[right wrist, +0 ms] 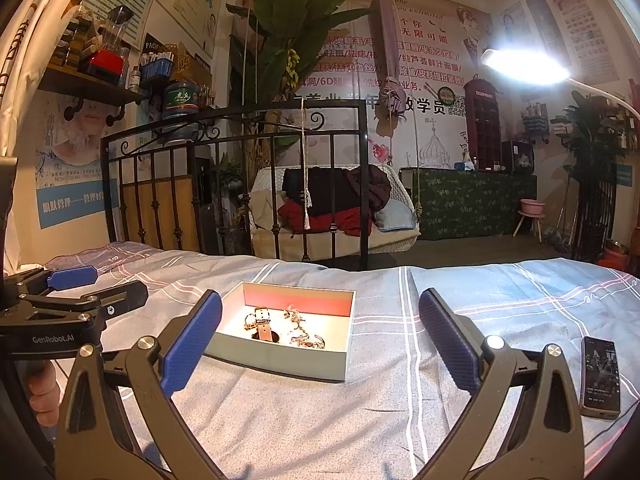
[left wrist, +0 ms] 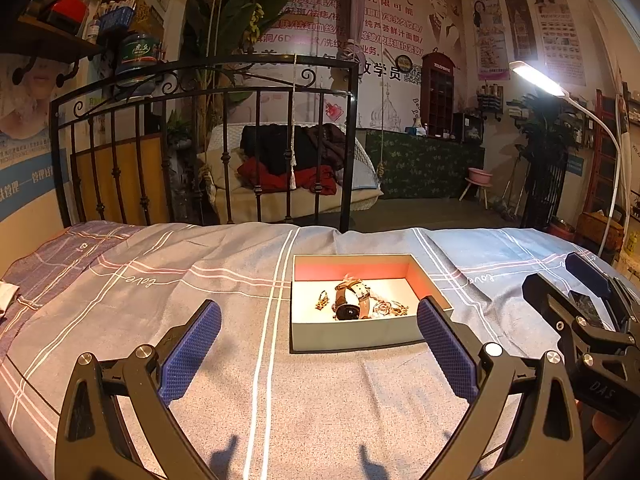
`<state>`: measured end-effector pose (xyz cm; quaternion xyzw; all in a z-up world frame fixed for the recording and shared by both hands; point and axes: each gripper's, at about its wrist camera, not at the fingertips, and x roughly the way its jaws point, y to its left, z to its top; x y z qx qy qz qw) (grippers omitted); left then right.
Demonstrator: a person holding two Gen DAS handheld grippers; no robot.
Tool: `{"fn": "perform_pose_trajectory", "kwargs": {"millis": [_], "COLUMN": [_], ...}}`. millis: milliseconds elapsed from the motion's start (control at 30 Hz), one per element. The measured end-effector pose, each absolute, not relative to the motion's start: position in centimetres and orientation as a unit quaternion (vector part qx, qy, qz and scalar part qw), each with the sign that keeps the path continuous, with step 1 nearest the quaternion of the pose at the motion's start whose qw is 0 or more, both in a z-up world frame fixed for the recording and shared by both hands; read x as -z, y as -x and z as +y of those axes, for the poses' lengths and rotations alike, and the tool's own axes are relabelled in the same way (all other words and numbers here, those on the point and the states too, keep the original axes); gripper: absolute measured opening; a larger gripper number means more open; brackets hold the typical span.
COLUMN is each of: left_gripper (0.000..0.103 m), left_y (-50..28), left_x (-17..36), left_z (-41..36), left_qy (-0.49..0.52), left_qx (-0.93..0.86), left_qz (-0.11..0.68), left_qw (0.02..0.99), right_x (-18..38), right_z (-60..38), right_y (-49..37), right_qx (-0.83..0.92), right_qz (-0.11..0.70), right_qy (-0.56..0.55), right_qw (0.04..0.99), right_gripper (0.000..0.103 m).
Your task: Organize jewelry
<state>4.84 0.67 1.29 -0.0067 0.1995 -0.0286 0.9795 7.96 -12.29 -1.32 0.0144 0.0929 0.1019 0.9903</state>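
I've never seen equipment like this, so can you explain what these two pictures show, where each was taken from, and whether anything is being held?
No robot here: a person holds a hand-held claw in each hand, each with a wide-angle camera looking along its two blue-padded fingers. One picture comes from the left claw, the other from the right claw. Both are open and hold nothing. They hover over a bed with a plaid sheet. On it sits an open box holding a watch with a brown strap and a tangle of small jewelry. A phone lies on the sheet to the right. Each claw also appears at the edge of the other's picture.
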Motion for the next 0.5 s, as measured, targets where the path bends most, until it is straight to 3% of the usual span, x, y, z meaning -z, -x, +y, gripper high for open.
{"fn": "perform_pose_trajectory", "kwargs": {"millis": [500], "left_gripper": [0.096], "left_y": [-4.84], "left_x": [-1.05], "left_z": [0.64], "left_qy": [0.01], "left_qx": [0.027], "left_qz": [0.203], "left_qw": [0.979], "right_x": [1.73], "right_z": [-12.35], "right_y": [-7.87], "right_qx": [-0.101], "right_qz": [0.099], "right_qy": [-0.017], "right_qw": [0.99], "right_gripper": [0.097]}}
